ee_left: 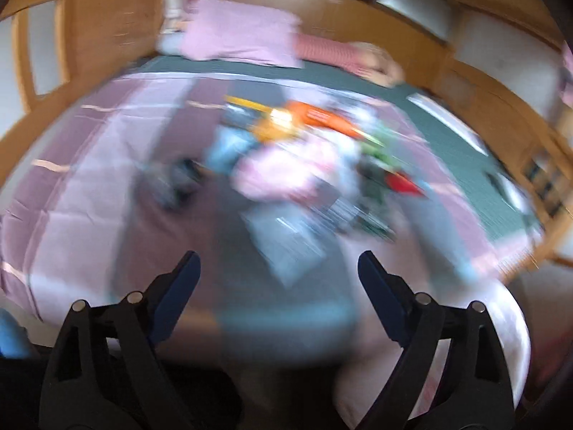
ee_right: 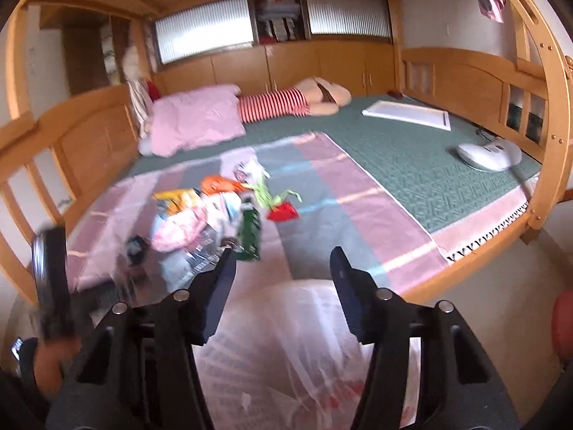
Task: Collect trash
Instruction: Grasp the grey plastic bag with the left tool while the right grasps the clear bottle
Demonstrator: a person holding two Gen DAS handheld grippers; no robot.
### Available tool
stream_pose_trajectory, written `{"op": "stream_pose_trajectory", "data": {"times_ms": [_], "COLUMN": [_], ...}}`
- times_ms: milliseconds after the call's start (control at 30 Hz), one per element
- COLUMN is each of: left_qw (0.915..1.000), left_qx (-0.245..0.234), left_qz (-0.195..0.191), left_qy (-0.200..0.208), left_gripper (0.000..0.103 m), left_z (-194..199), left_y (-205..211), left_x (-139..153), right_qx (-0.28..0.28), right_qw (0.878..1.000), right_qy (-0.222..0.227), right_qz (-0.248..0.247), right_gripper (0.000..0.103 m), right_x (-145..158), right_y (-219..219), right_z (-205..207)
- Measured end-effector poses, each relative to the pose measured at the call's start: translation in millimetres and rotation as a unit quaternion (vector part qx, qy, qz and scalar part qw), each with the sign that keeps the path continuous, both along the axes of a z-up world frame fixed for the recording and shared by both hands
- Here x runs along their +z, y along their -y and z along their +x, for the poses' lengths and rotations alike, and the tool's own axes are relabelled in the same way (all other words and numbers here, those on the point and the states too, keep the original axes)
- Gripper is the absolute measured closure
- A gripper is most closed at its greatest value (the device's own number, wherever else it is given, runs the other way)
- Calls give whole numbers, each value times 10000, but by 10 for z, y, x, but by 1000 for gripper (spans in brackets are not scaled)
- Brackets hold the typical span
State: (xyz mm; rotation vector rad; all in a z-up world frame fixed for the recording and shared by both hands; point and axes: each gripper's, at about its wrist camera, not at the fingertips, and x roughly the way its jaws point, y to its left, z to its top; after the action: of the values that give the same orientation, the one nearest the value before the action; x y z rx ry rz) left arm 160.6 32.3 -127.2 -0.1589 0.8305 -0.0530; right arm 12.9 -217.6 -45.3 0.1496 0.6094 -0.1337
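A pile of trash (ee_right: 211, 211) lies on a striped blanket (ee_right: 358, 208) on the bed: orange and yellow wrappers, a pink bag, a green packet (ee_right: 250, 231), a red wrapper (ee_right: 283, 212) and a small black item (ee_right: 136, 245). The pile also shows, blurred, in the left wrist view (ee_left: 297, 157). My right gripper (ee_right: 283, 268) is open and empty, short of the pile, above a translucent plastic bag (ee_right: 286, 340). My left gripper (ee_left: 277, 265) is open and empty, short of the trash. It appears blurred at the left of the right wrist view (ee_right: 50, 279).
A pink pillow (ee_right: 197, 122) and a striped doll (ee_right: 286, 102) lie at the bed's far end. A white board (ee_right: 408, 113) and a white device (ee_right: 489, 154) lie on the green mattress at the right. Wooden bed rails (ee_right: 551, 107) frame the bed.
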Motion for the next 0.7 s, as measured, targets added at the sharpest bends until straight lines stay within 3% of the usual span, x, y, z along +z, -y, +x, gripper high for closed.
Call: {"op": "stream_pose_trajectory", "data": {"times_ms": [100,200,267,367,400,433,533,600,700], "left_qw": [9962,9832,9820,9800,9786,9771,9795,9809,9801], "left_qx": [808,1481,1464,1230,1221,1187,1185,1179,1357], "left_qz": [46,-494,-333,279,343,259,179,130,-307], "left_qy": [-325,-947,-1144,-1539,-1620,-1747,-1616,-1541,-1412], "left_gripper": [13,13,13,15,28,43,56,60,61], "left_z": [607,1049,1229,1469,1498,1531,1495,1451,1304], "left_y": [-398,-736,-746,-694,-712,-761,-875,-920,-1083], "left_x": [-135,-380,-514,-753,-815,-900,-880,-852,-788], "right_qx": [-161,-119,21,458,691,861,1206,1145,1101], "right_qw": [9993,9976,9960,9927,9903,9882,9780,9706,9539], "right_qy": [-274,-643,-882,-1113,-1201,-1262,-1587,-1858,-2272], "right_qz": [-185,-208,-164,-82,-33,58,612,1017,1626], "right_gripper": [47,43,40,33,33,33,33,33,33], "right_x": [-141,-286,-363,-440,-472,-504,-649,-798,-1049], "right_y": [79,86,32,-195,-312,-406,-651,-770,-976], "right_z": [82,291,461,747,870,957,1324,1616,1972]}}
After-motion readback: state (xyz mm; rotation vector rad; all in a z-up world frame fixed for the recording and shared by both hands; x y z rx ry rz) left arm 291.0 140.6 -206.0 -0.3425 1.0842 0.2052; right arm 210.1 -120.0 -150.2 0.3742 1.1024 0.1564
